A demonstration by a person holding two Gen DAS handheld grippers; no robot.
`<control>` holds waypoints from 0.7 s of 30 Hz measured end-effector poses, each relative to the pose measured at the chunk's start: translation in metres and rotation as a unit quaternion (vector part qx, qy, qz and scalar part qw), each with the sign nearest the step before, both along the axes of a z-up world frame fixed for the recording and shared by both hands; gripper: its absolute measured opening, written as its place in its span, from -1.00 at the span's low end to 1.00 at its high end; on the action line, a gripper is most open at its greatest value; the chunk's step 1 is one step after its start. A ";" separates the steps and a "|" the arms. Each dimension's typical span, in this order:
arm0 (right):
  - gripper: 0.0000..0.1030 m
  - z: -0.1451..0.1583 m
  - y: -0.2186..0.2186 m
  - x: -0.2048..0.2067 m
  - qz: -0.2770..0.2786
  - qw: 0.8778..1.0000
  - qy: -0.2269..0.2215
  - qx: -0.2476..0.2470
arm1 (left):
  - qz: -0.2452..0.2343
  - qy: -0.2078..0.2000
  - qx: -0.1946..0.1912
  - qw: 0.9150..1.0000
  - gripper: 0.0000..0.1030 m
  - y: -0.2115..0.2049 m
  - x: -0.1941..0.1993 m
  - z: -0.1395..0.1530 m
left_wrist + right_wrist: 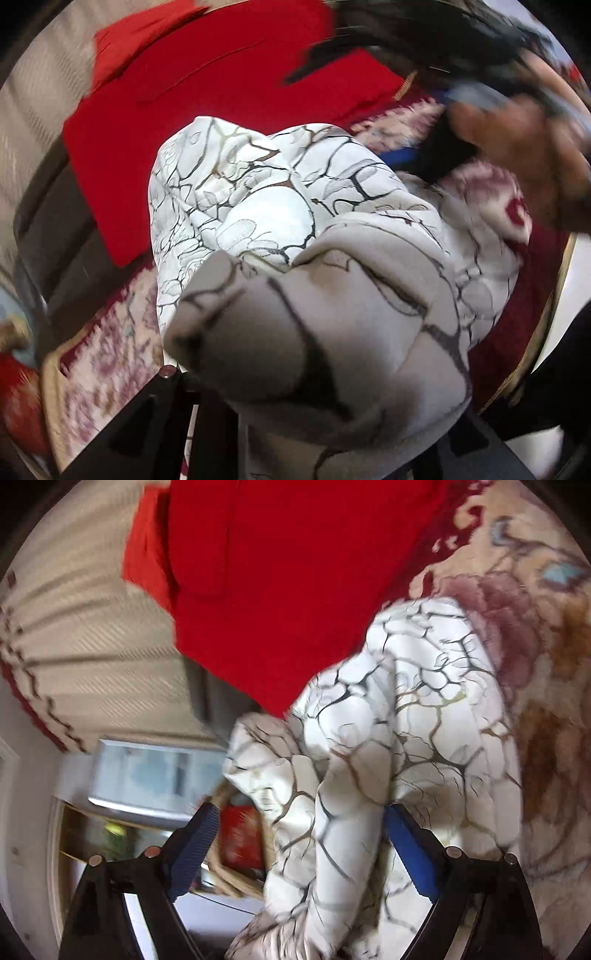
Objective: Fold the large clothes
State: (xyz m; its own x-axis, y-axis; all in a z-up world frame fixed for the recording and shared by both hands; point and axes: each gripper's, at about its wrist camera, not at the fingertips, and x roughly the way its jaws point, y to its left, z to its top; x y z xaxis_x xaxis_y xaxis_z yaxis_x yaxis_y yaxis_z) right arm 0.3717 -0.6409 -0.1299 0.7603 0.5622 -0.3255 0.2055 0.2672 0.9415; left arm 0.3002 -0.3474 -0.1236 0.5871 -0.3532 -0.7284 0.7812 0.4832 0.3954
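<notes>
We've got the white patterned garment (388, 746) bunched in the air above the floral rug (546, 686), draped over our left gripper (295, 424), grip not visible, and running lengthwise through our spread-apart right gripper (299, 853), red cloth (280, 576) beyond.

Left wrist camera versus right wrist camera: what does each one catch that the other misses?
Only the left view shows the person's hand, blurred, at the upper right. Only the right view shows both blue-padded fingers of the right hand-held gripper, spread wide, and a basket behind them. Both show the white veined-print garment bunched up, the red cloth and the floral rug.
</notes>
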 end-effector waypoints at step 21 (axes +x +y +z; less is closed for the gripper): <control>-0.80 -0.014 -0.045 0.015 -0.023 0.987 0.042 -0.156 | -0.050 0.067 -0.058 0.995 -0.30 -0.047 0.003 0.009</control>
State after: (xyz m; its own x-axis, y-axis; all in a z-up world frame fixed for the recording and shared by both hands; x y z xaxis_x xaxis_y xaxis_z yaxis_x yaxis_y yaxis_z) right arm 0.3867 -0.6863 -0.1435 0.7465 0.3897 -0.5394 0.2976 0.5295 0.7944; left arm 0.3033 -0.3947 -0.1144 0.4445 -0.4907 -0.7495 0.8699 0.4361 0.2304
